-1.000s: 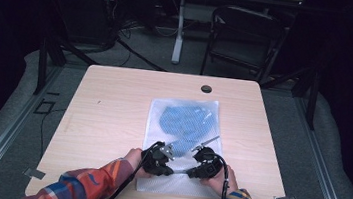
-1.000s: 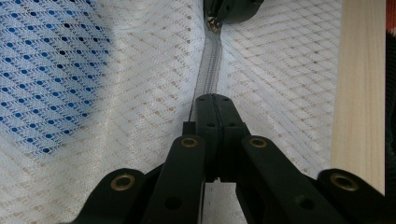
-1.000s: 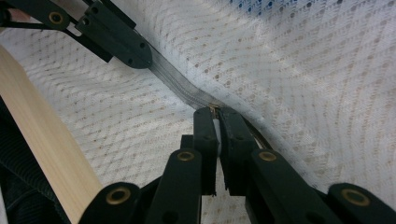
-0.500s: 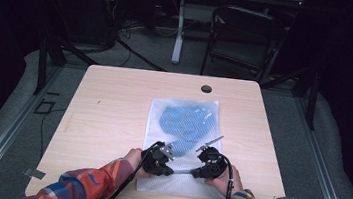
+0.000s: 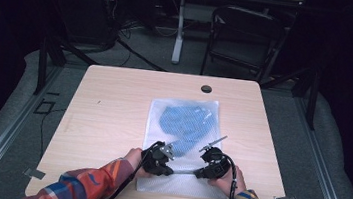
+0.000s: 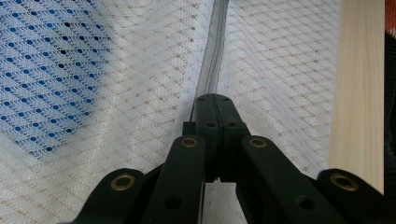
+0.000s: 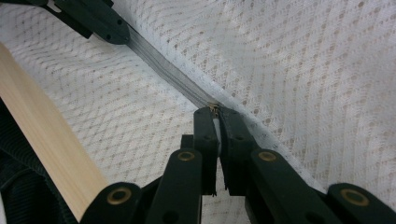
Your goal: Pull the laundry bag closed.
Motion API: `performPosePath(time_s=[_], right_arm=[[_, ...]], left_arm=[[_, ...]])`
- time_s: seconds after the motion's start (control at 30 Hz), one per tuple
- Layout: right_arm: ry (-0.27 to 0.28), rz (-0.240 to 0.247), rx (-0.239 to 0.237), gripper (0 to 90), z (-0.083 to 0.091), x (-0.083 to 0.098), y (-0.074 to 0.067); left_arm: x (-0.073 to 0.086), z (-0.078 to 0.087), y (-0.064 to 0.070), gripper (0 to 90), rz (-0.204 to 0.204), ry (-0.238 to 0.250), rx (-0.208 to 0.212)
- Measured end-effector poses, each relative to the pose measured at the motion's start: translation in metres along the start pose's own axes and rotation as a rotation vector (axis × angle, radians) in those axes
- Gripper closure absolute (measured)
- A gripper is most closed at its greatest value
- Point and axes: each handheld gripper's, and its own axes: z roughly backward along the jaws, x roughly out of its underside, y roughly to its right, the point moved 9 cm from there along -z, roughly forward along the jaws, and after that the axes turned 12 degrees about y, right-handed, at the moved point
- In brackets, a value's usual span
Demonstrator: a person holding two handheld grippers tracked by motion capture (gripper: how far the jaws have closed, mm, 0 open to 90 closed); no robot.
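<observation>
The left gripper (image 6: pixel 213 100) has its fingers pressed together on the grey zipper (image 6: pixel 211 56) of a white mesh laundry bag (image 5: pixel 183 130), seen low in the centre of the left gripper view. The right gripper (image 7: pixel 215 111) pinches the same zipper, its fingers narrow around what looks like the small metal pull. In the high view both grippers sit low in the frame, near each other, over the bag's near end. A blue garment (image 5: pixel 182 123) shows through the mesh toward the middle of the frame. The bag lies flat on a light wooden desk (image 5: pixel 113 102), its near edge close to the desk's front edge, with bare wood left and right. Plaid sleeves (image 5: pixel 89 187) enter from the bottom. Grey carpet and a dark chair (image 5: pixel 242 36) lie beyond.
</observation>
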Motion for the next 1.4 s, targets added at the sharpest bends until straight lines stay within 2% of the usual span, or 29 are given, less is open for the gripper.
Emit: performPosePath(time_s=[0.07, 0.13, 0.27, 0.3, 0.4, 0.47, 0.53, 0.63, 0.67, 0.73, 0.83, 0.9, 0.93, 1.03, 1.1, 1.17, 1.27, 1.4], right_arm=[[-0.009, 0.019, 0.004, 86.5, 0.002, 0.001, 0.003], [0.003, -0.004, -0.001, 86.5, 0.002, 0.001, 0.002], [-0.001, 0.005, 0.010, 86.5, 0.004, 0.003, 0.005], [0.002, -0.004, -0.006, 86.5, 0.005, 0.003, 0.004], [-0.005, 0.008, 0.015, 86.5, 0.007, 0.005, 0.008], [0.004, -0.015, 0.004, 86.5, 0.007, 0.005, 0.006], [-0.003, 0.001, 0.011, 86.5, 0.009, 0.006, 0.009], [-0.012, -0.010, 0.012, 86.5, 0.011, 0.007, 0.009], [0.006, -0.022, -0.002, 86.5, 0.010, 0.007, 0.008], [0.013, -0.032, 0.003, 86.5, 0.010, 0.007, 0.008], [-0.010, 0.000, 0.013, 86.5, 0.013, 0.009, 0.011], [0.002, -0.017, 0.009, 86.5, 0.013, 0.008, 0.011], [-0.008, -0.004, 0.011, 86.5, 0.015, 0.010, 0.013], [-0.001, -0.023, 0.012, 86.5, 0.018, 0.011, 0.014], [-0.012, -0.001, 0.015, 86.5, 0.020, 0.013, 0.017], [-0.006, -0.020, 0.011, 86.5, 0.021, 0.013, 0.016], [-0.013, 0.002, 0.013, 86.5, 0.022, 0.014, 0.017], [-0.012, 0.005, 0.010, 86.5, 0.022, 0.014, 0.017]], left_arm=[[0.000, 0.000, 0.000, 90.0, 0.000, 0.002, 0.000], [0.000, 0.000, 0.000, 90.0, -0.001, 0.002, 0.000], [0.000, 0.000, -0.001, 90.0, -0.003, -0.001, 0.001], [0.000, 0.000, 0.000, 90.0, -0.002, 0.002, 0.004], [0.000, 0.000, -0.001, 90.0, -0.005, -0.003, 0.002], [0.000, 0.000, -0.001, 90.0, -0.004, 0.001, 0.005], [0.000, 0.000, -0.001, 90.0, -0.004, 0.000, 0.004], [0.000, 0.000, -0.001, 90.0, -0.003, 0.002, 0.007], [0.000, 0.000, -0.001, 90.0, -0.002, 0.002, 0.008], [0.000, 0.000, -0.001, 90.0, -0.003, 0.002, 0.007], [0.000, 0.000, -0.001, 90.0, -0.003, 0.002, 0.007], [0.000, 0.000, -0.001, 90.0, -0.001, 0.002, 0.011], [0.000, 0.000, -0.001, 90.0, 0.000, 0.002, 0.011], [0.000, 0.000, -0.001, 90.0, -0.004, 0.002, 0.009], [0.000, 0.000, -0.001, 90.0, -0.003, 0.000, 0.009], [0.000, 0.000, -0.001, 90.0, -0.006, -0.003, 0.006], [0.000, 0.000, -0.001, 90.0, -0.005, -0.004, 0.006], [0.000, 0.000, 0.000, 90.0, -0.014, -0.011, 0.003]])
